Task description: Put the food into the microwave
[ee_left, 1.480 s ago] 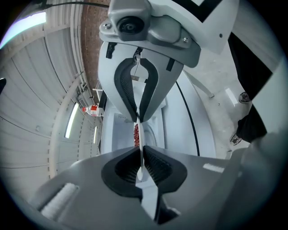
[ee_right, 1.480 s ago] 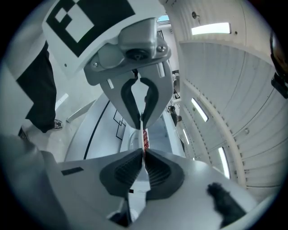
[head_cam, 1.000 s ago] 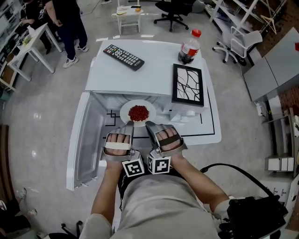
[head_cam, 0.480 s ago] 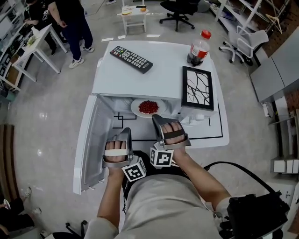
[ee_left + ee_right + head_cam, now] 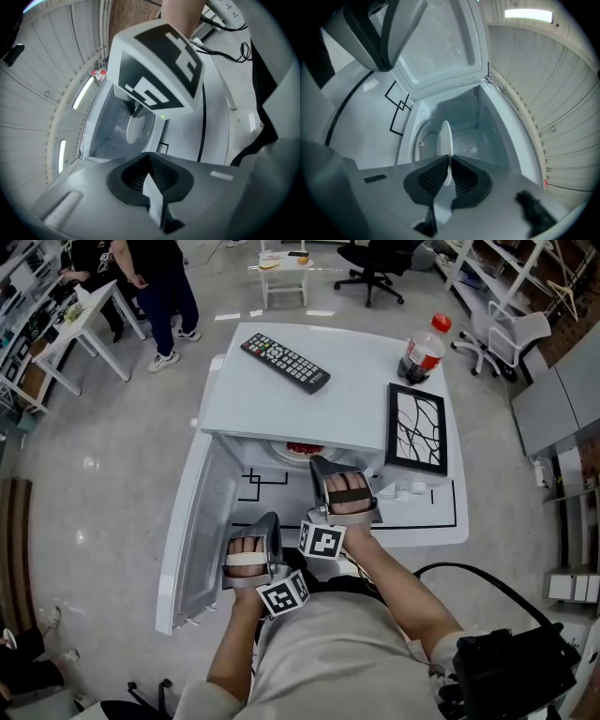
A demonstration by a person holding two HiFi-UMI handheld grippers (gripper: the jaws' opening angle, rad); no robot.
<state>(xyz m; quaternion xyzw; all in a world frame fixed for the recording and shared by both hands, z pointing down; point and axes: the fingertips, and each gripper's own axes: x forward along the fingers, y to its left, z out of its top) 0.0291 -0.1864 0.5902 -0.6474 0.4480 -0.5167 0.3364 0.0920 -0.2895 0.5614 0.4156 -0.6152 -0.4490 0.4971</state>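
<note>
A white plate (image 5: 292, 450) of red food (image 5: 300, 446) sits half inside the white microwave (image 5: 300, 390), under its top edge. My right gripper (image 5: 322, 465) is shut on the plate's near rim. In the right gripper view the plate (image 5: 445, 138) stands edge-on between the pads, in the cavity's mouth, with my right gripper (image 5: 449, 164) clamped on it. My left gripper (image 5: 268, 519) hangs lower, in front of the open door (image 5: 202, 521), and is apart from the plate. Its jaws meet with nothing between them in my left gripper (image 5: 150, 165) view, where the plate (image 5: 136, 129) shows beyond.
On the microwave's top lie a black remote (image 5: 285, 363), a cola bottle (image 5: 424, 347) and a black framed panel (image 5: 416, 427). The white table (image 5: 427, 517) bears black lines. A person (image 5: 159, 282), side tables and office chairs stand beyond.
The right gripper has carried the plate forward, from in front of the microwave into its opening. The left gripper has drawn back from the plate, down and nearer to me, and rolled.
</note>
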